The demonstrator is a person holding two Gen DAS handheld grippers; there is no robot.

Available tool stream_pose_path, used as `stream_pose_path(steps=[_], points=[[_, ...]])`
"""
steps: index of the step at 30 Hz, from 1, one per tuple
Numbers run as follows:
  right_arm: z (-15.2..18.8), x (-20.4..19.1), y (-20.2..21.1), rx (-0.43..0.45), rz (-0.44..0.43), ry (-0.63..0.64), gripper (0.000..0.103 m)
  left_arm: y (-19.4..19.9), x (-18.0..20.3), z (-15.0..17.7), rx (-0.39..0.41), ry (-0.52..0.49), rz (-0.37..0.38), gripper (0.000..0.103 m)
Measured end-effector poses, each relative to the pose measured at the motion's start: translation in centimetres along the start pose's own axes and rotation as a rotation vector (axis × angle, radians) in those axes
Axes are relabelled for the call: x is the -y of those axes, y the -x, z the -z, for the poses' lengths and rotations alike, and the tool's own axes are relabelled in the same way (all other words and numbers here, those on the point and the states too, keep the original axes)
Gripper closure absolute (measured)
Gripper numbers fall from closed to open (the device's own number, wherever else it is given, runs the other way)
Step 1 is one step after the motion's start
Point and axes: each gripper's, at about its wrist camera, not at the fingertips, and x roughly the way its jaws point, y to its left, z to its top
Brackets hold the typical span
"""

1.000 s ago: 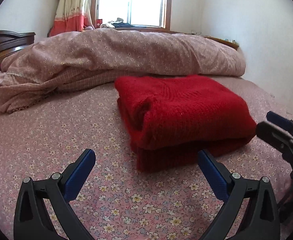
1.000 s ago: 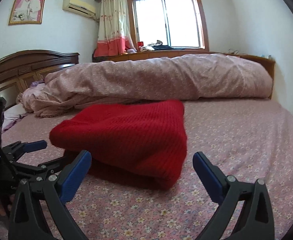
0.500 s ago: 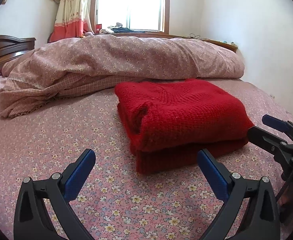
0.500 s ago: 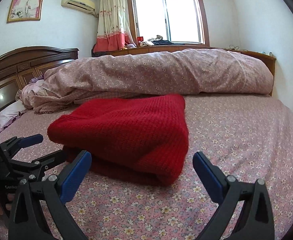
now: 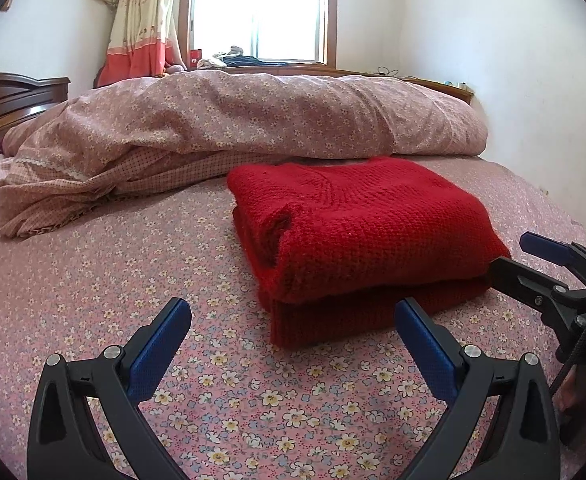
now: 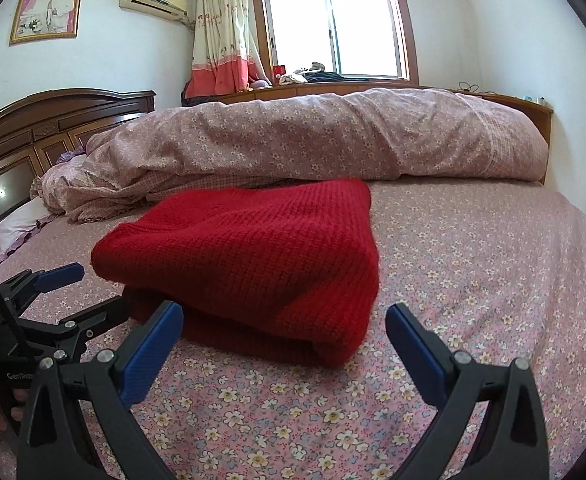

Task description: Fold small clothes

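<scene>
- We see a red knit sweater, folded into a thick rectangular bundle, lying on the floral bedsheet approx. mid-bed.
- Our left gripper hovers just above the sheet, jaws spread wide w/ nothing between them; its blue pads sit near the sweater's front edge but apart from it.
- Our right gripper is likewise released & empty, low over the sheet, pointed at the bundle's near corner.
- From the left wrist view, the right gripper shows at the frame's right edge, its tips just beside the sweater's side; whether they touch the knit we can't tell.
- Behind the sweater: a rolled pink floral duvet runs across the bed, its edge close to the sweater's far side.
- Bkgd: wooden headboard, window w/ curtain, framed wedding photo, wall AC unit.
</scene>
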Motion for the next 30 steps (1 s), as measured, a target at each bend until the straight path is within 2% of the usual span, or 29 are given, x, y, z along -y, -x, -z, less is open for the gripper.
stream_pose_path(steps=[30], points=[[0.4, -1.1, 0.1, -0.003, 0.025, 0.051, 0.0, -0.1, 0.4, -0.1, -0.006, -0.018, -0.015, 0.005]])
